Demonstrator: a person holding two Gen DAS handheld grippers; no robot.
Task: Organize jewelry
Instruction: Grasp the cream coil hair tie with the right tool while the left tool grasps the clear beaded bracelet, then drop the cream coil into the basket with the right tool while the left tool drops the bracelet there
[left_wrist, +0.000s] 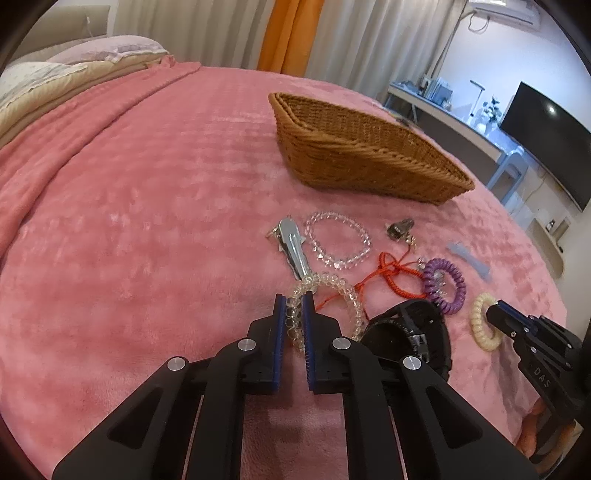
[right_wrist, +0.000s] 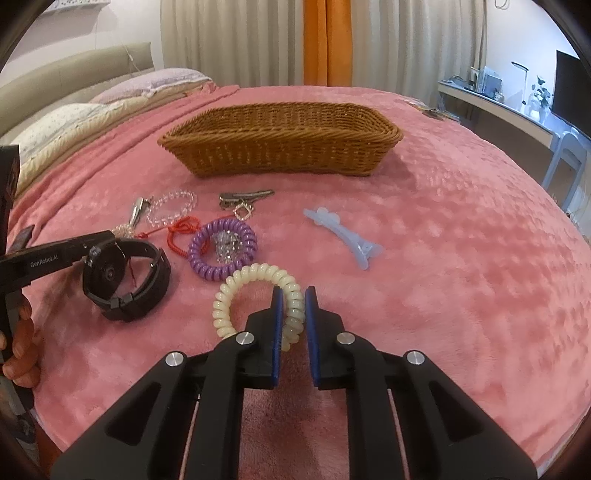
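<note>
Pinching the clear coil hair tie (left_wrist: 325, 295) in my left gripper (left_wrist: 294, 299), I clamp the cream coil hair tie (right_wrist: 255, 291) with my right gripper (right_wrist: 294, 295); both ties lie on the pink blanket (right_wrist: 461, 258), near the wicker basket (right_wrist: 280, 144).

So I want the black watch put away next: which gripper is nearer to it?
Left. The left gripper, shut on a clear coil hair tie, sits right beside the black watch. The right gripper is farther off, gripping the cream hair tie.

A pink bedspread (right_wrist: 461, 258) carries a brown woven basket (right_wrist: 280, 147). The coil hair ties are cream (right_wrist: 236, 291), purple (right_wrist: 221, 251) and clear (left_wrist: 332, 291). The hair clip (right_wrist: 343, 236) is pale blue, the cord (right_wrist: 181, 230) red, the watch (right_wrist: 125, 280) black.
</note>
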